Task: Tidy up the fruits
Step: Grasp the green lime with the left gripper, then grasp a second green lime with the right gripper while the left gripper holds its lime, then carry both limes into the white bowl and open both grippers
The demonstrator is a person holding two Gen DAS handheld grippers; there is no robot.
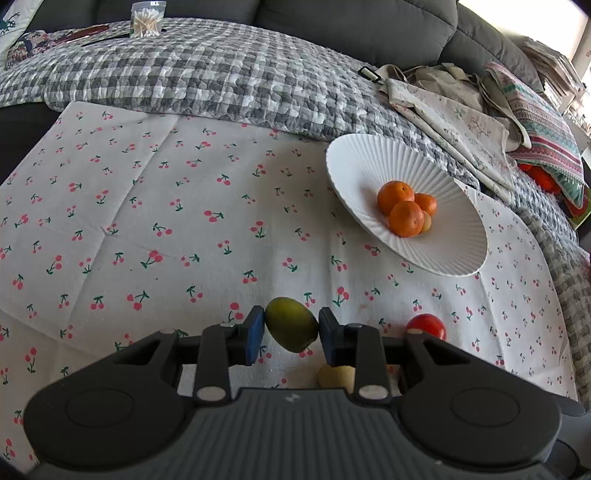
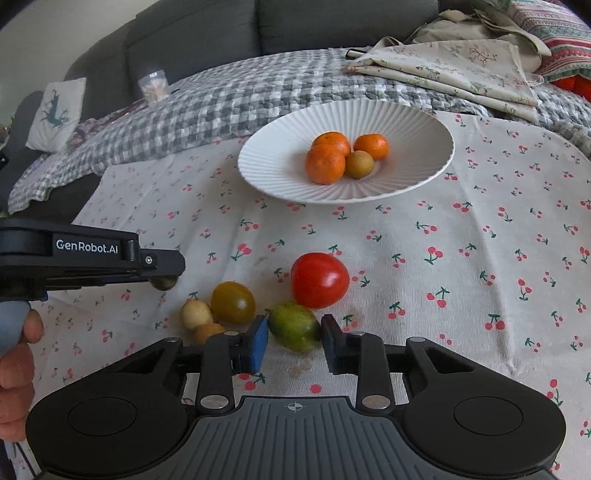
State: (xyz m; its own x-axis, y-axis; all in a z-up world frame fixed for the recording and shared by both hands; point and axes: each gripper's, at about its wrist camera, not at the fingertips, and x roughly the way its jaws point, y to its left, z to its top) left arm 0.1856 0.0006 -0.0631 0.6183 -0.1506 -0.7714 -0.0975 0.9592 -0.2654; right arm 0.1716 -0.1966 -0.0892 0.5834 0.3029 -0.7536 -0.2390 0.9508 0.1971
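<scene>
My left gripper (image 1: 291,334) is shut on a green-yellow fruit (image 1: 291,325) and holds it above the cherry-print cloth. It shows from the side in the right wrist view (image 2: 164,275), with that fruit peeking out under its tip. My right gripper (image 2: 293,341) is open around a green fruit (image 2: 294,326) lying on the cloth; the pads do not clearly touch it. A white ribbed plate (image 2: 266,166) holds three oranges (image 2: 325,162) and a small brownish fruit (image 2: 359,164). A red tomato (image 2: 319,279), a dark yellow tomato (image 2: 232,302) and two small yellow fruits (image 2: 195,314) lie nearby.
A grey checked quilt (image 1: 207,74) covers the sofa behind the cloth. Folded fabrics (image 2: 454,70) lie at the back right. A jar of cotton swabs (image 1: 147,20) stands far left. A hand (image 2: 18,354) holds the left gripper's handle.
</scene>
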